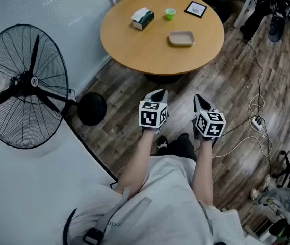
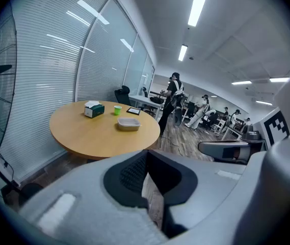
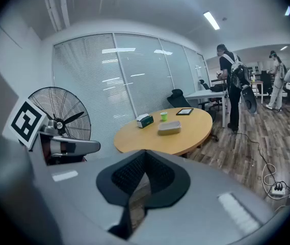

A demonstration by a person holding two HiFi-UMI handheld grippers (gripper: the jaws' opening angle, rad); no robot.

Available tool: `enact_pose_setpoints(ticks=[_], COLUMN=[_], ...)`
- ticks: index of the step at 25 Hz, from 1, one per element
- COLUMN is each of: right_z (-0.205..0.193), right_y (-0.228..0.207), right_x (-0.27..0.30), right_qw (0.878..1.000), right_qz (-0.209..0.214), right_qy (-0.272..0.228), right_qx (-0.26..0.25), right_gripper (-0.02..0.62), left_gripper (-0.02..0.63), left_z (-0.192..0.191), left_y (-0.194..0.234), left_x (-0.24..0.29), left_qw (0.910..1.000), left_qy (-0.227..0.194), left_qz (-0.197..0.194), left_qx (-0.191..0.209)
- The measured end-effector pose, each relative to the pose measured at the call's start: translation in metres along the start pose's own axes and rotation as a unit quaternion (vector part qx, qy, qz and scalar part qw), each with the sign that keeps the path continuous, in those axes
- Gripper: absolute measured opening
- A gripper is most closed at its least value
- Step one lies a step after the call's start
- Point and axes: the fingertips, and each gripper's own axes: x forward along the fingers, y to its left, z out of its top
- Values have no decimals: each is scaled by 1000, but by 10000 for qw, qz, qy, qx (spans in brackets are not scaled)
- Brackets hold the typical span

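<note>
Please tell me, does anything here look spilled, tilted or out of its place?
Nothing is spilled or tipped. On the table, the tissue box, green cup and tray sit level and apart. Only the loose cables and power strip sprawl across the floor at the right, which looks untidy.

Round wooden table (image 1: 134, 45) sits at your 12 o'clock. On its top: a white-and-green tissue box (image 1: 142, 18) toward 11, a small green cup (image 1: 170, 14) at 12, and a black-framed flat card (image 1: 195, 9) toward 1, all apart from one another.

Big black standing fan (image 1: 25, 86) is at your 9 to 10, its round base (image 1: 91, 108) on the wood floor (image 1: 236, 86) just beside the table's foot.

White power strip (image 1: 257, 121) lies at your 3, with its cable looping near it.

Blinds (image 2: 48, 75) line the glass wall on the fan's side. Past the table, a standing person (image 3: 234, 80) wears a backpack.
</note>
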Motion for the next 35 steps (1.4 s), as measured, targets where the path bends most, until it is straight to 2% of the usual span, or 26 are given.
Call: enact_pose_setpoints(ticks=[4,18,23,26,28,30,35], right_z=[6,21,29,34,38,41,43], right_y=[-3,-2,1,1,-2,-6,-18], right_x=[1,18,20,20,20,22,43], right_qw=[10000,9995,9997,9988,9977,9973,9978], right_qz=[-34,-1,152,368,428,411,458], right_qy=[-81,-27,-136,-286,-442,-548,-433], right_qx=[22,-302,-157,143,298,246,183], right_gripper=[-2,-2,-11,-5,-5,-3,-3], left_gripper=[6,6,5,5,5,6,6], left_z=[4,33,43,46,47,49,51], left_y=[2,16,9,7,10,17,32], left_x=[2,11,11,13,16,19,39], left_qw=[9997,9985,9970,9964,9963,9960,9973], left_qy=[-88,-540,-739,-790,-806,-847,-729], left_qz=[-159,5,-203,-280,-274,-227,-35], left_qx=[-176,-110,-126,-80,-96,-158,-127])
